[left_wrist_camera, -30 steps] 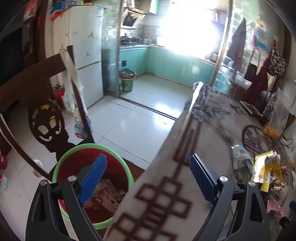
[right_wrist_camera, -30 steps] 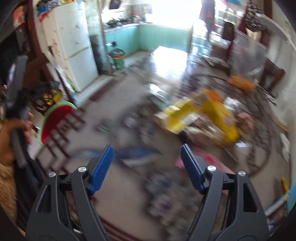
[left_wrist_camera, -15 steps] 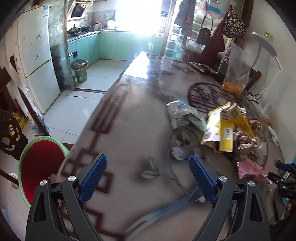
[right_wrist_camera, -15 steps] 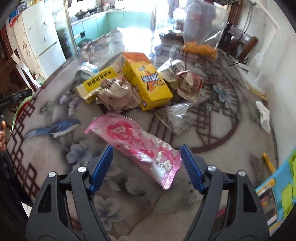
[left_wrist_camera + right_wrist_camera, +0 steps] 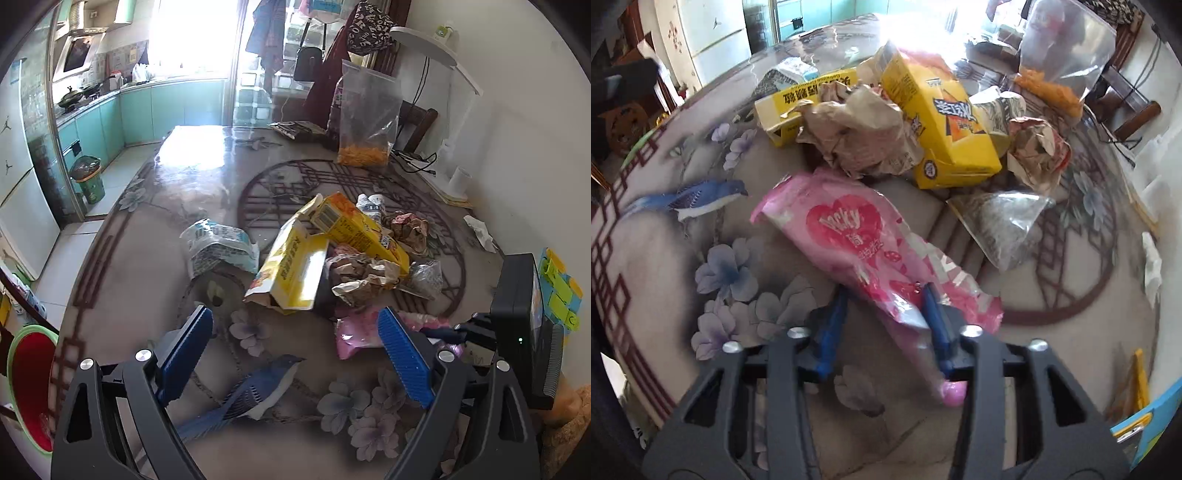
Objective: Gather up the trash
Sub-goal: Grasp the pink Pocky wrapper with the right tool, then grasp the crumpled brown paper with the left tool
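Observation:
A pink snack wrapper point(image 5: 849, 236) lies on the flowered table point(image 5: 646, 266) in front of a trash heap: two yellow boxes point(image 5: 945, 122), crumpled brown paper point(image 5: 857, 129) and a clear bag point(image 5: 1004, 218). My right gripper point(image 5: 882, 321) is closing its jaws on the wrapper's near end, which is bunched between the blue pads. In the left wrist view my left gripper point(image 5: 295, 350) hangs open over the table, short of the heap point(image 5: 295, 269), with nothing between its fingers. The pink wrapper point(image 5: 354, 332) shows just past its right finger.
A red bin with a green rim point(image 5: 29, 387) stands on the floor off the table's left edge. A zip bag of orange snacks point(image 5: 365, 118), a blue-white plastic bag point(image 5: 218, 243), a white tissue point(image 5: 480, 229) and a coloured book point(image 5: 557, 288) also lie on the table.
My left gripper swung from over the red bin to over the table, facing the heap. My right gripper dropped onto the pink wrapper and its jaws came together around it.

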Motion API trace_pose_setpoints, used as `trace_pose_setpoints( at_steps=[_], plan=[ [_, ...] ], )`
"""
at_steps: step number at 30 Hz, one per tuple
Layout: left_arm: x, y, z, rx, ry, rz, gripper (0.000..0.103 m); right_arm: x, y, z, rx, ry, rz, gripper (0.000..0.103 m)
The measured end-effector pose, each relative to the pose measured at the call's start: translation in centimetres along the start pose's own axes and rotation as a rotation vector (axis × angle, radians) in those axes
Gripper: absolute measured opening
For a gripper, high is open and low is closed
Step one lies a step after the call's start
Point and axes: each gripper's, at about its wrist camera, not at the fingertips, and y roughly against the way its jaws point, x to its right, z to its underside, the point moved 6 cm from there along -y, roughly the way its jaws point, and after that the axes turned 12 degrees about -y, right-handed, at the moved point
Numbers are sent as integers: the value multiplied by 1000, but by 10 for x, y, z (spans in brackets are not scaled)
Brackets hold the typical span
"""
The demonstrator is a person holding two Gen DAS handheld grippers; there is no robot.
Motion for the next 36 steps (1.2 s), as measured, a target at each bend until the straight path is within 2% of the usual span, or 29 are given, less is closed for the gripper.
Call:
trace_pose_setpoints(
  at_steps=[1, 3, 5, 10, 15, 22, 25, 28, 30, 31, 33, 36],
  plan=[
    [4, -2, -2, 0, -7, -1, 87, 5, 3, 0, -9, -57, -62, 16],
    [11, -6, -7, -3, -19, -2, 87, 13, 10, 0, -6, -142, -138, 14],
    [17, -10, -10, -4, -24, -1, 87, 18, 18, -1, 17, -183, -165, 11],
    [31, -27, -24, -24, -17, 11, 87, 21, 24, 2, 20, -203, -167, 8],
    [58, -55, -52, -40, -70, 29, 87, 23, 18, -1, 0, -205, -180, 8],
    [76, -98, -63, -124, -36, 59, 84, 38, 13, 0, -11, -279, -195, 9],
    [77, -112, -61, -164, -33, 52, 78, 41, 13, 1, -12, -292, -200, 9],
    [73, -123, -58, -195, -8, 45, 65, 43, 12, 1, -15, -297, -205, 9],
    [67, -127, -54, -207, 26, 51, 51, 45, 11, 0, -16, -299, -207, 9],
    [64, -127, -53, -200, 44, 53, 47, 45, 10, -1, -17, -300, -211, 9],
    [60, -122, -52, -182, 64, 60, 30, 46, 8, 0, -22, -299, -212, 9],
    [54, -112, -54, -159, 77, 63, 24, 45, 6, 1, -28, -295, -212, 9]
  ],
)
